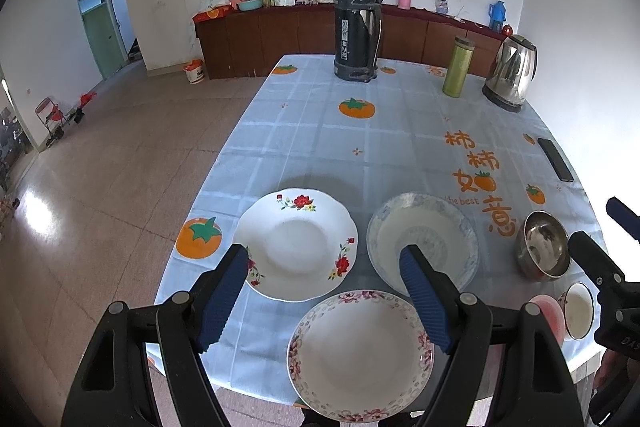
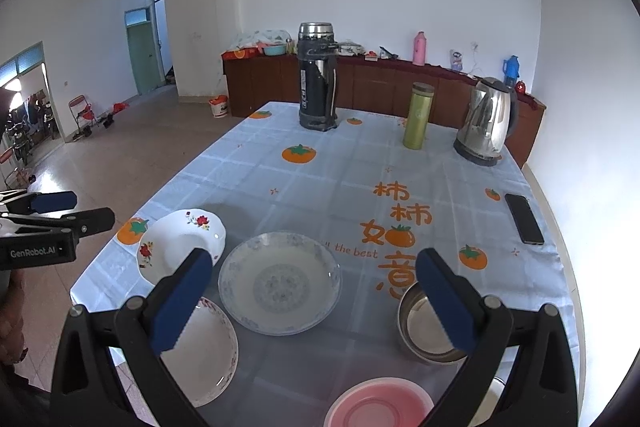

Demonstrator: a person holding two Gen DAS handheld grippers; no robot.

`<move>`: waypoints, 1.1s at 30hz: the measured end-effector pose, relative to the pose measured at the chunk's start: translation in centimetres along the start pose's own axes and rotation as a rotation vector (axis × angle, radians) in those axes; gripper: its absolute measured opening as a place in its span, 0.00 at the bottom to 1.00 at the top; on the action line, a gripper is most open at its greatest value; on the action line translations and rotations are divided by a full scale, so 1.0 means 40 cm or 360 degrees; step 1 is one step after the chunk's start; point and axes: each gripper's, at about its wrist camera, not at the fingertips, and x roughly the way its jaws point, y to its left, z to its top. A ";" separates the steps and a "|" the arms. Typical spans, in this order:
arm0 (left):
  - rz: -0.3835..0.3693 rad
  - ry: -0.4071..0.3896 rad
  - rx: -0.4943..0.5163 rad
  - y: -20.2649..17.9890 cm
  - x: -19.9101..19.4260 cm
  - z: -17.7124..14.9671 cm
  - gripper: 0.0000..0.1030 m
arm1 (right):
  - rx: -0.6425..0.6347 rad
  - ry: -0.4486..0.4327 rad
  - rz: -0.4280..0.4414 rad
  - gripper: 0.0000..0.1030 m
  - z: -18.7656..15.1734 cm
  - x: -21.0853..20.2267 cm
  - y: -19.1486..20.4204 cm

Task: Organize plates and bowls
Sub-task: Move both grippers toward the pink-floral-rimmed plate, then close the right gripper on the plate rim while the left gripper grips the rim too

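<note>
Looking along the left gripper (image 1: pixel 324 295), fingers spread wide and empty, three plates cluster near: red-flowered plate (image 1: pixel 295 243), blue-patterned plate (image 1: pixel 422 239), pink-rimmed plate (image 1: pixel 360 355). Only this view shows a small white bowl (image 1: pixel 579 310) far right. The right gripper (image 2: pixel 314 301), equally wide, alone shows the pink bowl (image 2: pixel 378 403) fully, near the steel bowl (image 2: pixel 430 331).

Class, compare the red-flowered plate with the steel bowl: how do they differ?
The red-flowered plate is white, wide and shallow; the steel bowl is shiny metal, narrower and deeper. The plate sits near the table's left edge, the bowl toward the right. Both stand upright and look empty, untouched by either claw.
</note>
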 end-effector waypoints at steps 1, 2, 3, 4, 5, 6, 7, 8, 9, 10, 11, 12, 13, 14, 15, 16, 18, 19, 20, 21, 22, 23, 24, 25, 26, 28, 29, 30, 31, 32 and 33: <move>0.0003 0.0010 -0.0002 0.003 0.003 -0.001 0.77 | -0.0004 0.0006 -0.0001 1.00 -0.001 0.004 0.002; 0.0008 0.0021 -0.0004 0.006 0.008 -0.005 0.77 | -0.0009 0.0014 -0.0001 1.00 -0.003 0.008 0.006; 0.0015 0.0037 -0.0004 0.008 0.013 -0.008 0.77 | -0.0012 0.0024 0.0002 1.00 -0.005 0.013 0.008; 0.0023 0.0056 -0.0006 0.012 0.018 -0.011 0.77 | -0.0016 0.0042 0.0009 1.00 -0.008 0.020 0.010; 0.0029 0.0075 -0.0011 0.017 0.023 -0.015 0.77 | -0.0020 0.0060 0.0015 1.00 -0.010 0.028 0.016; 0.0036 0.0092 -0.0018 0.023 0.027 -0.019 0.77 | -0.0025 0.0080 0.0024 1.00 -0.014 0.036 0.020; 0.0043 0.0104 -0.0026 0.030 0.031 -0.023 0.77 | -0.0030 0.0095 0.0032 1.00 -0.016 0.042 0.026; 0.0050 0.0114 -0.0034 0.036 0.033 -0.027 0.77 | -0.0037 0.0113 0.0043 1.00 -0.020 0.050 0.033; 0.0059 0.0128 -0.0044 0.043 0.036 -0.032 0.77 | -0.0043 0.0123 0.0051 1.00 -0.022 0.055 0.039; 0.0063 0.0140 -0.0053 0.049 0.040 -0.037 0.77 | -0.0052 0.0135 0.0060 1.00 -0.024 0.060 0.045; 0.0065 0.0151 -0.0061 0.055 0.042 -0.041 0.77 | -0.0062 0.0146 0.0068 1.00 -0.028 0.065 0.052; 0.0066 0.0158 -0.0067 0.061 0.045 -0.047 0.77 | -0.0075 0.0159 0.0078 1.00 -0.030 0.071 0.060; 0.0068 0.0166 -0.0074 0.066 0.048 -0.051 0.77 | -0.0083 0.0166 0.0084 1.00 -0.031 0.075 0.066; 0.0070 0.0173 -0.0080 0.070 0.050 -0.054 0.77 | -0.0090 0.0172 0.0087 1.00 -0.032 0.080 0.072; 0.0069 0.0179 -0.0085 0.074 0.053 -0.057 0.77 | -0.0098 0.0178 0.0090 1.00 -0.033 0.084 0.078; 0.0067 0.0187 -0.0089 0.077 0.055 -0.060 0.77 | -0.0107 0.0186 0.0096 1.00 -0.035 0.088 0.083; 0.0063 0.0202 -0.0096 0.083 0.060 -0.065 0.77 | -0.0119 0.0196 0.0097 1.00 -0.036 0.097 0.088; 0.0060 0.0210 -0.0099 0.086 0.062 -0.067 0.77 | -0.0128 0.0201 0.0092 1.00 -0.037 0.100 0.092; 0.0059 0.0220 -0.0102 0.089 0.066 -0.070 0.77 | -0.0137 0.0207 0.0089 1.00 -0.038 0.102 0.096; 0.0059 0.0233 -0.0105 0.092 0.070 -0.074 0.77 | -0.0146 0.0215 0.0082 0.99 -0.038 0.106 0.100; 0.0059 0.0248 -0.0108 0.095 0.075 -0.078 0.77 | -0.0154 0.0226 0.0075 0.97 -0.041 0.110 0.103; 0.0061 0.0266 -0.0112 0.099 0.081 -0.083 0.77 | -0.0158 0.0241 0.0076 0.91 -0.043 0.115 0.107; 0.0067 0.0286 -0.0116 0.103 0.088 -0.089 0.77 | -0.0163 0.0259 0.0081 0.87 -0.046 0.120 0.111; 0.0071 0.0306 -0.0118 0.106 0.093 -0.093 0.77 | -0.0168 0.0286 0.0083 0.79 -0.051 0.129 0.115; 0.0077 0.0332 -0.0123 0.113 0.101 -0.100 0.77 | -0.0169 0.0313 0.0086 0.74 -0.055 0.136 0.118; 0.0088 0.0388 -0.0133 0.125 0.118 -0.115 0.77 | -0.0158 0.0385 0.0129 0.67 -0.068 0.156 0.126; 0.0093 0.0421 -0.0138 0.131 0.130 -0.124 0.77 | -0.0160 0.0409 0.0143 0.65 -0.075 0.165 0.133; 0.0090 0.0459 -0.0144 0.138 0.143 -0.134 0.77 | -0.0169 0.0432 0.0157 0.63 -0.083 0.173 0.140; 0.0084 0.0491 -0.0152 0.142 0.155 -0.144 0.77 | -0.0186 0.0464 0.0176 0.60 -0.091 0.182 0.150; 0.0078 0.0541 -0.0161 0.148 0.172 -0.156 0.77 | -0.0197 0.0490 0.0198 0.58 -0.098 0.189 0.157; 0.0070 0.0568 -0.0167 0.151 0.183 -0.166 0.77 | -0.0214 0.0526 0.0219 0.58 -0.108 0.200 0.168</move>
